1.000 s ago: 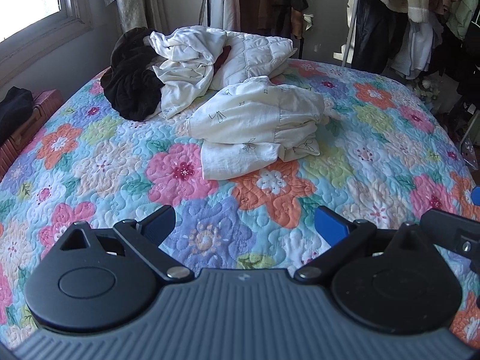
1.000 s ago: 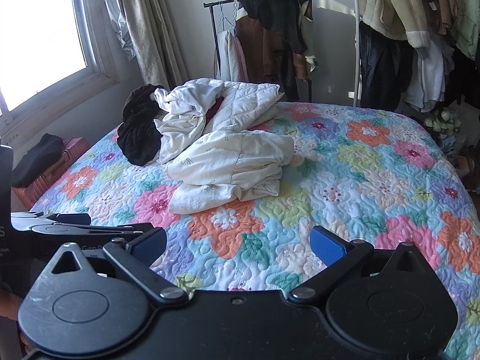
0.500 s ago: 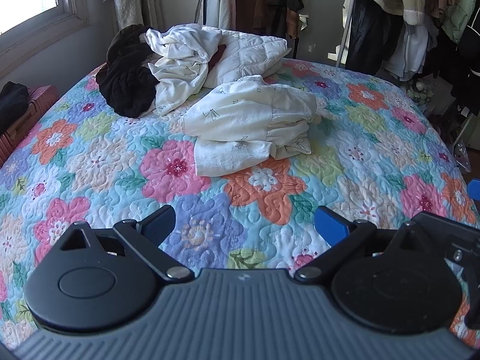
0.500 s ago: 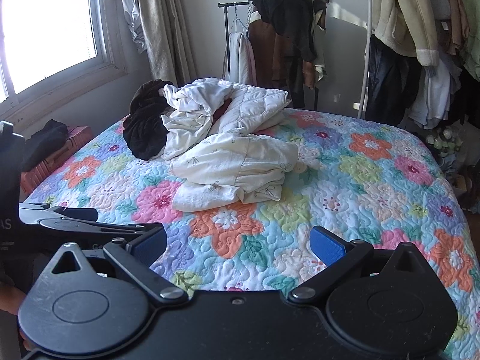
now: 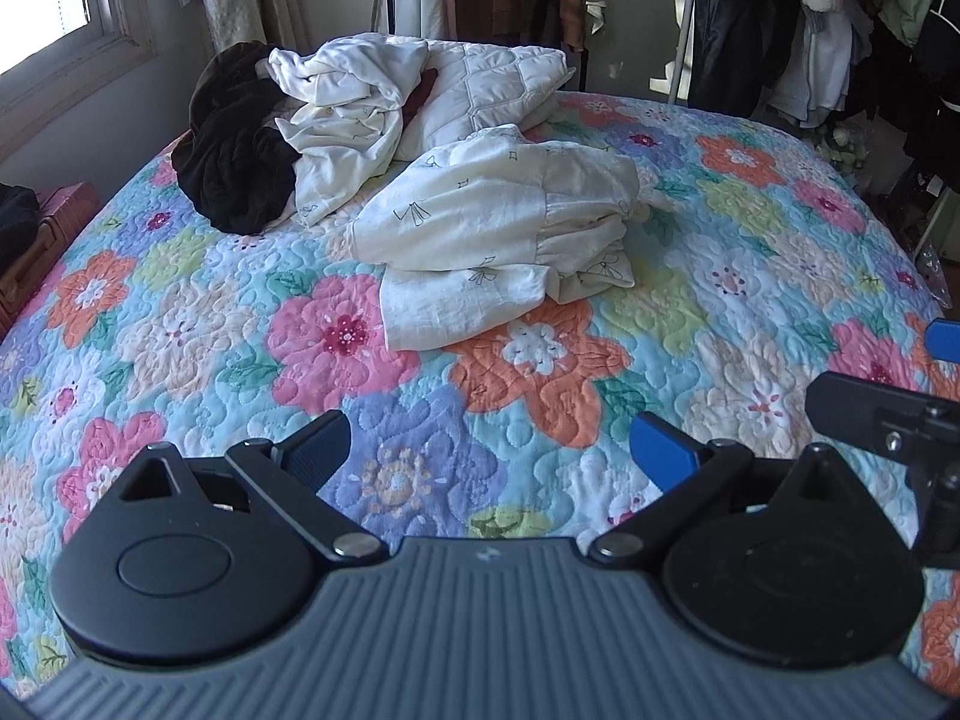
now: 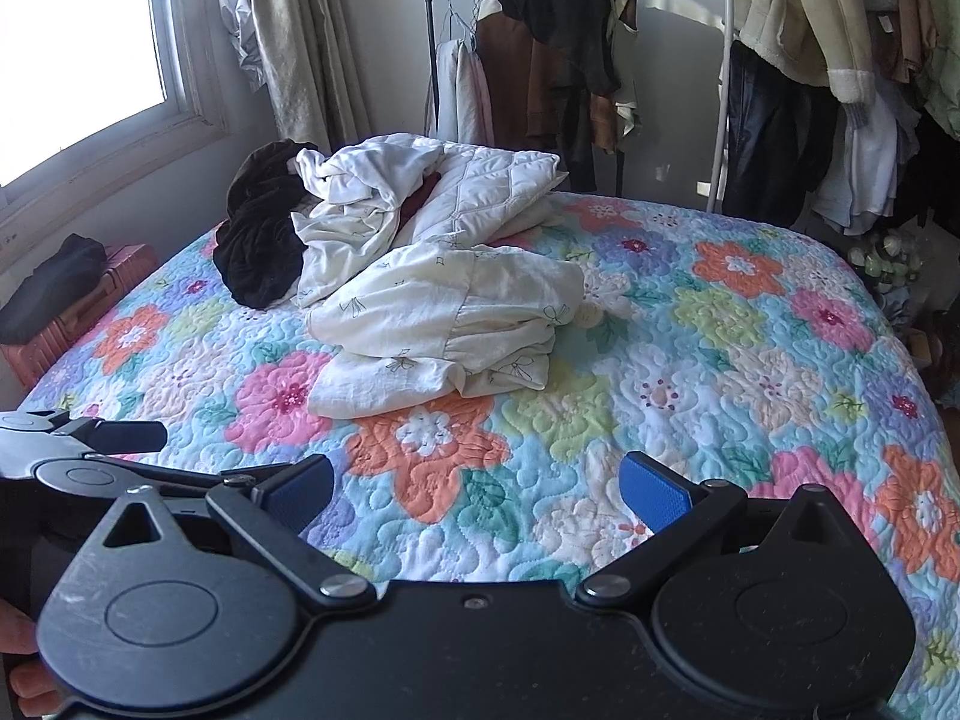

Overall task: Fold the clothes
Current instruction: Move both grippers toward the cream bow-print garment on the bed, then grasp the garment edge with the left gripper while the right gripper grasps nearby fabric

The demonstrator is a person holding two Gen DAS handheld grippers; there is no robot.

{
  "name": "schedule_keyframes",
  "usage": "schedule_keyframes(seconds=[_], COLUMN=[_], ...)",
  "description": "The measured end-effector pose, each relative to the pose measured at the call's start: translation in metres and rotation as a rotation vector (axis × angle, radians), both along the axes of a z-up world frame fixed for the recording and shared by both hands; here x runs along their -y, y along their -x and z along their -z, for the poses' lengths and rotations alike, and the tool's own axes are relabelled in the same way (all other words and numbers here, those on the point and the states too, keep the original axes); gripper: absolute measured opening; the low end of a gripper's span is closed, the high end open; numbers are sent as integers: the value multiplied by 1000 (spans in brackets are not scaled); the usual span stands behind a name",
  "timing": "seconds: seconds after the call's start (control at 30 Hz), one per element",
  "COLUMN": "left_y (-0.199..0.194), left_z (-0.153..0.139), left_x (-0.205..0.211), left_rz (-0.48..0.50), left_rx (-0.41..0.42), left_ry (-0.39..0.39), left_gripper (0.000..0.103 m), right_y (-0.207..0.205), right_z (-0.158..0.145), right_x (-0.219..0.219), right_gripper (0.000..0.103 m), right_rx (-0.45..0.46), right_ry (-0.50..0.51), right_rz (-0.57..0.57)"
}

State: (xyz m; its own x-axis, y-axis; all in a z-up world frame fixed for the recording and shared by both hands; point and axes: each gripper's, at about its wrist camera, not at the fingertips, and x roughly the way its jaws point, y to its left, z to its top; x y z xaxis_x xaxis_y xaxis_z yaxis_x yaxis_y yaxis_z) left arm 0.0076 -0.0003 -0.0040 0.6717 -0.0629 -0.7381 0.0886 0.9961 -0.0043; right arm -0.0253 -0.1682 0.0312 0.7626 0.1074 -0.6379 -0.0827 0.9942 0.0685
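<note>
A: What takes up most of the view?

B: A bed under a quilted bedspread printed with big pink, orange and purple flowers [image 5: 336, 336]. Beyond it, along the wall, a black metal clothes rail hung with dark and brown garments [image 6: 540, 48] stands beside a window.

A: And the clothes to fold?

B: At the far side of the bed, a white diamond-quilted padded jacket [image 5: 486, 90] lies in a heap with a crumpled plain white shirt [image 5: 342, 120] draped against it and a bunched dark brown fuzzy garment [image 5: 234, 150] to its left. Nearer, just in front of that heap, sits a rumpled cream cotton garment printed with small dark bows [image 5: 498, 234], loosely bundled and lying flat on the bedspread.

A: Where are the claws?

B: The left gripper [image 5: 489, 447] hovers above the near part of the bedspread, its blue-padded jaws spread wide with nothing between them. The right gripper [image 6: 477, 483] is likewise released and empty, well apart from the cream garment. Neither touches any cloth.
</note>
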Motion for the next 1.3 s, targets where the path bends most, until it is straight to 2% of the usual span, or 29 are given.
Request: schedule_keyframes(seconds=[0.13,0.27,0.37,0.4,0.5,0.57,0.67,0.73,0.8,0.87,0.93,1.03,1.1,1.17,1.3], left_y=[-16,-37,-55,-63,-84,-101,-132,-151,-159,-160,-165,-182,-193,-210,-241], left_z=[15,23,30,31,33,39,59,77,90,103,111,117,121,130,156], left_x=[-2,-10,-18,-21,-29,-37,-52,-53,-45,-40,-42,-50,-64,-82,-99], left_rz=[-9,-33,-61,-62,-57,-45,-70,-110,-137,-77,-30,-71,-138,-195,-306], left_rx=[-30,14,45,73,188,208,177,161,160,167,166,193,194,147,39], left_ry=[42,83,114,114,102,157,256,192,73,48,83,79,149,278,463], left_gripper=[101,101,101,101,101,103,103,103,102,102,102,102,101,101,101], right_y=[-17,-37,-51,-56,-84,-103,-137,-158,-175,-188,-197,-214,-232,-250,-282], right_z=[13,26,35,38,51,61,81,95,115,134,148,154,159,165,185], right_x=[3,3,4,5,9,7,5,5,3,0,0,12,23,33,40], right_gripper=[103,103,103,103,103,103,103,103,103,103,103,103,103,103,103], right_rx=[-13,-7,44,55,12,-3,-36,-49,-62,-85,-86,-59,-64,-72,-107], right_ry=[-41,-87,-121,-146,-240,-246,-294,-330,-380,-377,-382,-438,-469,-511,-566], right_rz=[7,-8,7,7,12,36,43,32,-8,11,32,83,139,194,255])
